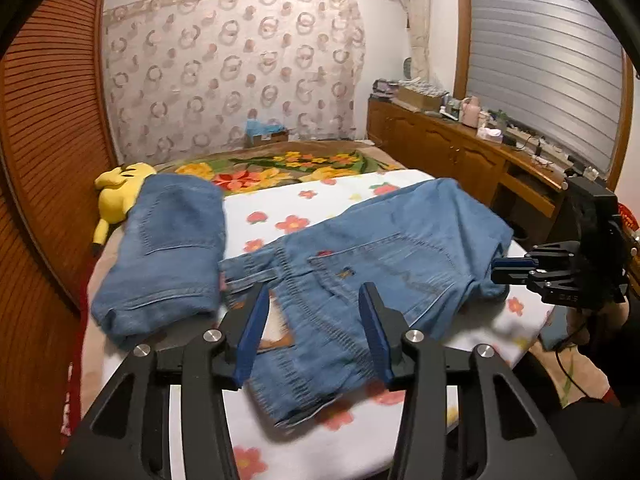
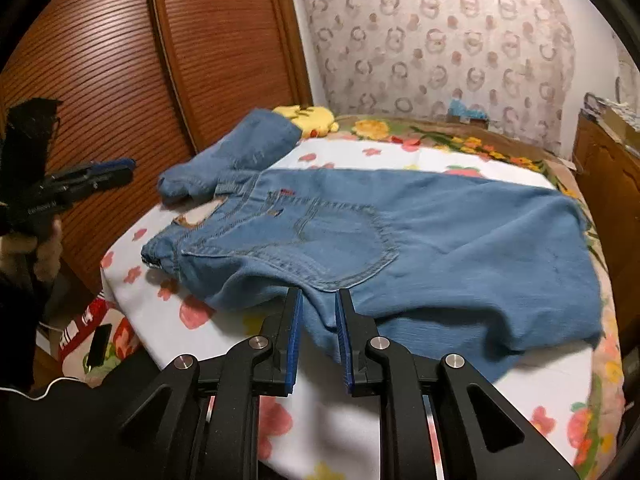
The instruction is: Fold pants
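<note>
Where the bed's white flowered sheet lies smooth, one pair of light blue denim pants rests flat, back pocket up with tan stitching, waistband at nine o'clock. Left gripper: blue-padded jaws spread, waistband between them, not pinched. Right gripper: jaws narrowly apart, a fold of denim between them; cannot tell whether the pads press it. Folded jeans, a compact denim block, at ten o'clock. Yellow plush toy behind. Cardboard box, blue contents, at twelve o'clock.
</note>
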### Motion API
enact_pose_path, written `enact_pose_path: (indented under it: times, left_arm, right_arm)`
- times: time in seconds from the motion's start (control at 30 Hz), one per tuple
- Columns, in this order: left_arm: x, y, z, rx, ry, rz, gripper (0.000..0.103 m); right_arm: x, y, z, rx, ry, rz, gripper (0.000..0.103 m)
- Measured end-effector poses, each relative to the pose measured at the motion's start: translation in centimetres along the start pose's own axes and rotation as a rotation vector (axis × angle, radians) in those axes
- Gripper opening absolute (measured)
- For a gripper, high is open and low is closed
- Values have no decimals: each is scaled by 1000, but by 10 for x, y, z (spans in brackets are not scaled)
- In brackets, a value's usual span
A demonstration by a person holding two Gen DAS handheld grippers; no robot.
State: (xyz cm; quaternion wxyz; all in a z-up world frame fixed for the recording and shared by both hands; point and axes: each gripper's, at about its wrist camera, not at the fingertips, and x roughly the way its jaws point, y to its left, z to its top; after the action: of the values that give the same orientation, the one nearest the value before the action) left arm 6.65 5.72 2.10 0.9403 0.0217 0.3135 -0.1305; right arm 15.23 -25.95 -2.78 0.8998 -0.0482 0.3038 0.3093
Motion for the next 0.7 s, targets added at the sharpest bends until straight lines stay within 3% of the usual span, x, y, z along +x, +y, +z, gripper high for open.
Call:
enact_pose_path:
  times: [0.1, 0.2, 0.7]
  left_arm:
    - [11, -10, 2, 2, -9, -27, 75]
    - [30, -20, 4, -7, 5, -66, 77]
    - [82, -51, -13, 0, 108, -71, 77]
  right_arm:
    - [-11, -6, -5, 9, -22, -35, 28]
    - [-17, -16, -9, 27, -31, -93, 37]
    - [-28, -84, -28, 164, -15, -320, 46]
